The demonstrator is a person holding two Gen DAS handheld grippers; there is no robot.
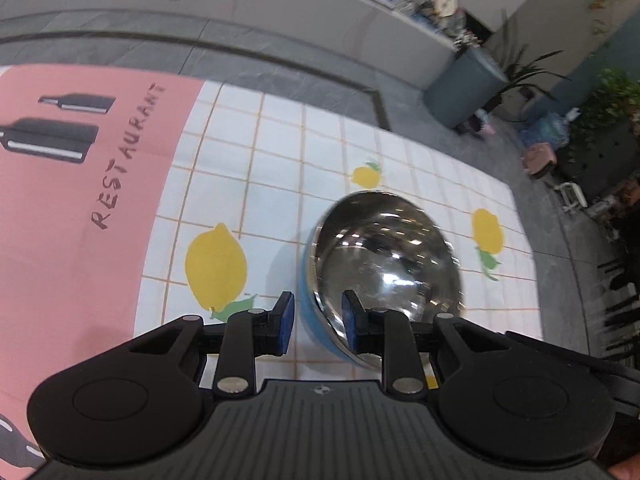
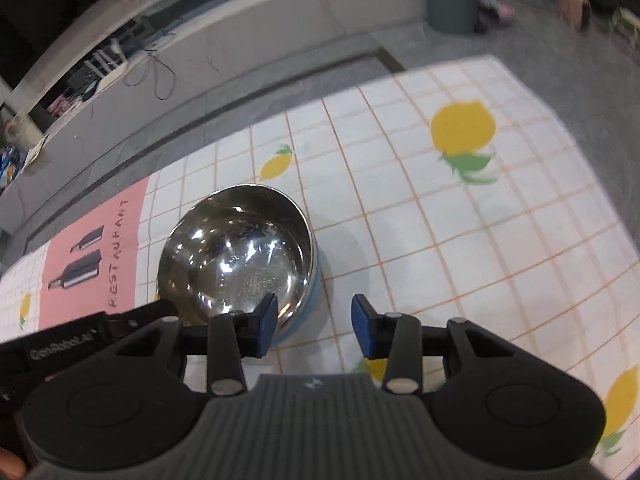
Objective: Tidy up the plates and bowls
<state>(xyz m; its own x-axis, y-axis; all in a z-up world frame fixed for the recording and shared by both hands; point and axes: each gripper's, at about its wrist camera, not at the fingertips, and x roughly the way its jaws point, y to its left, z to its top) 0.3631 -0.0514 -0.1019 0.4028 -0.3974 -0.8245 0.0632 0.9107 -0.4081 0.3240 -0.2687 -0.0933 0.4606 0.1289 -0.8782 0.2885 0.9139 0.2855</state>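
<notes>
Both grippers hang over the lemon-print tablecloth (image 2: pixel 460 232), the left gripper (image 1: pixel 318 320) with jaws apart astride the near rim of the blue-sided steel bowl (image 1: pixel 384 256), the right gripper (image 2: pixel 314 326) spread and empty just beside it, the cloth's far edge beyond.

The bowl (image 1: pixel 384 256) is mirror-polished metal inside with a smooth blue shell outside, the cloth (image 1: pixel 280 152) on the table is matt and printed, and each hand-held gripper (image 1: pixel 318 320) is matt black plastic with blue pads (image 1: pixel 286 322).
</notes>
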